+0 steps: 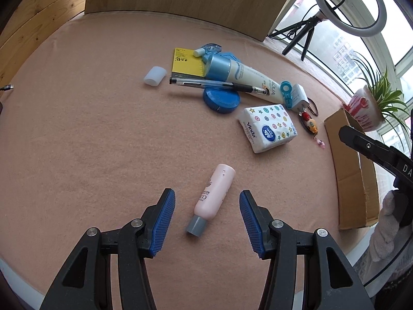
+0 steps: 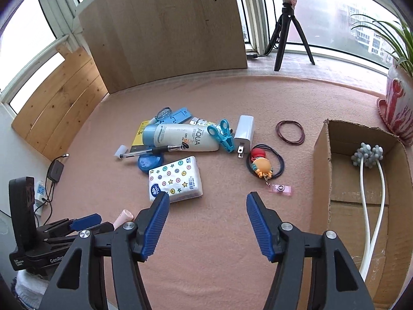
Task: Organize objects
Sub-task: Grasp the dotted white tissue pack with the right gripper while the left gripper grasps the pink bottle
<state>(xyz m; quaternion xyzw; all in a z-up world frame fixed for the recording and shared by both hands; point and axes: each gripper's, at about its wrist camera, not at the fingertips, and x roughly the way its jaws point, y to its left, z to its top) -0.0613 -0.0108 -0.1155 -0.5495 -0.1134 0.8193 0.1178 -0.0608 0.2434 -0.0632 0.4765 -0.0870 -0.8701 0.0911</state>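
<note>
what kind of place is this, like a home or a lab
Most likely a home, probably a window-side corner or enclosed balcony set up for recording. A potted plant stands by large windows that look out on apartment blocks, a ring light on a tripod stands at the glass, and toiletries lie on the pink cloth.

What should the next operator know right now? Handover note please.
Left gripper: open, straddling the pink bottle lying on the mat, pads not touching.
Right gripper: open, empty, over bare mat near the tissue pack.
Cardboard box, on the right: holds only the white massager.
Left on the mat: AQUA sunscreen tube, pen, charger plug, octopus badge reel, hair ties, blue clip.
</note>
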